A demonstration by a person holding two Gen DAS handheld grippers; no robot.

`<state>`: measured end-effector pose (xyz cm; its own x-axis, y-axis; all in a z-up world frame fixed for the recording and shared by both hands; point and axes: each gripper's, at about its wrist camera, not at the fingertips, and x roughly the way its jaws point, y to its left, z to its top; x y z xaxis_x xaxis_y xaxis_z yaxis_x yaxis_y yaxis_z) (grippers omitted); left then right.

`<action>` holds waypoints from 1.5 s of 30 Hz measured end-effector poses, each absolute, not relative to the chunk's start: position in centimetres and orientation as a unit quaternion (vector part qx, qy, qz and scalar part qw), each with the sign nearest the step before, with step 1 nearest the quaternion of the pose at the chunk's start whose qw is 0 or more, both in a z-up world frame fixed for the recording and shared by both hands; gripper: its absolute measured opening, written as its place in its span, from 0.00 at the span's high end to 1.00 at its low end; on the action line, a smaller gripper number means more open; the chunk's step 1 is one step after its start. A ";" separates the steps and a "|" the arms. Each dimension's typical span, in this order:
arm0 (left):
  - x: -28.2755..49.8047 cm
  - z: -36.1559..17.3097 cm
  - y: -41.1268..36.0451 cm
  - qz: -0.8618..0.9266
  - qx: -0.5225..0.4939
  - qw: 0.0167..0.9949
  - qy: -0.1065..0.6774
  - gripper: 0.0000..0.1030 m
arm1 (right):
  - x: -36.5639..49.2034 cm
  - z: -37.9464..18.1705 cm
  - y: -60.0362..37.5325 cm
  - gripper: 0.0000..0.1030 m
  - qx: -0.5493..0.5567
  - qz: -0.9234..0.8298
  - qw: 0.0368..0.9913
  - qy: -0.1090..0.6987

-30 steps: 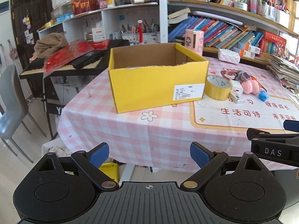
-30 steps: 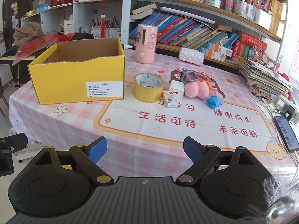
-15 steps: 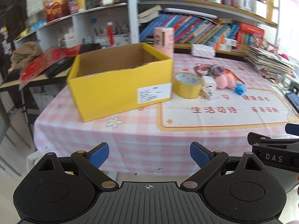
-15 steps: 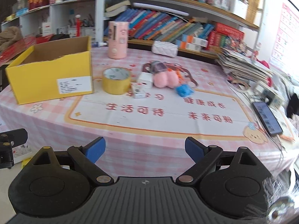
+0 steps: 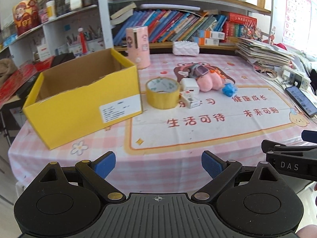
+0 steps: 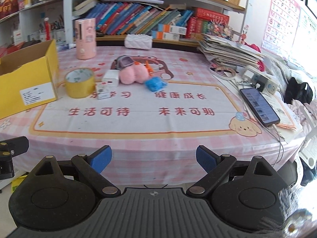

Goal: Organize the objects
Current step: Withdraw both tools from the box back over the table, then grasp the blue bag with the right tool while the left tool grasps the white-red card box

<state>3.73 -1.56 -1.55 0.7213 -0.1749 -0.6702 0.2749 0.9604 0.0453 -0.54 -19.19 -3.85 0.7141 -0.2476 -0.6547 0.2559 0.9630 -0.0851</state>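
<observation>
An open yellow cardboard box [image 5: 83, 101] [image 6: 25, 79] stands on the left of the pink checked tablecloth [image 5: 178, 136] [image 6: 150, 123]. To its right lie a roll of yellow tape [image 5: 162, 93] [image 6: 80, 83], a white charger cube [image 5: 189, 85] [image 6: 111, 77], a small white box [image 5: 189, 99] [image 6: 102, 91], a pink plush [image 5: 210, 82] [image 6: 131, 75] and a crumpled blue piece [image 5: 228, 89] [image 6: 155, 84]. My left gripper [image 5: 158, 164] and my right gripper [image 6: 154, 158] hover off the table's near edge, both open and holding nothing.
A pink cylinder [image 5: 137, 46] [image 6: 86, 38] and a white quilted pouch [image 6: 138, 41] stand at the back before shelves of books [image 6: 138, 19]. At the right lie a paper stack [image 6: 227, 51], a power strip [image 6: 259, 79] and a phone [image 6: 259, 105].
Both grippers swung to the right along the table's near edge; the yellow box slid toward the left of each view and the phone and paper stack came into sight. Both stayed open.
</observation>
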 end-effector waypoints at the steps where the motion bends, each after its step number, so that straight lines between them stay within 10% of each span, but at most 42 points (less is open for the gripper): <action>1: 4.0 -1.5 -1.8 -0.122 0.070 0.925 0.353 0.07 | -0.2 -3.8 -19.4 0.11 0.006 -0.137 0.925 0.354; 45: 17.7 -2.9 -10.2 -0.052 0.036 0.918 0.390 0.08 | 20.0 -6.6 -28.9 0.23 -0.009 -0.027 0.919 0.392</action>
<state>17.70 -10.19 -2.87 0.6898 -0.0667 -0.7210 0.1234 0.9920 0.0263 20.04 -28.87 -6.58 0.6907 -0.0563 -0.7209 0.0427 0.9984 -0.0371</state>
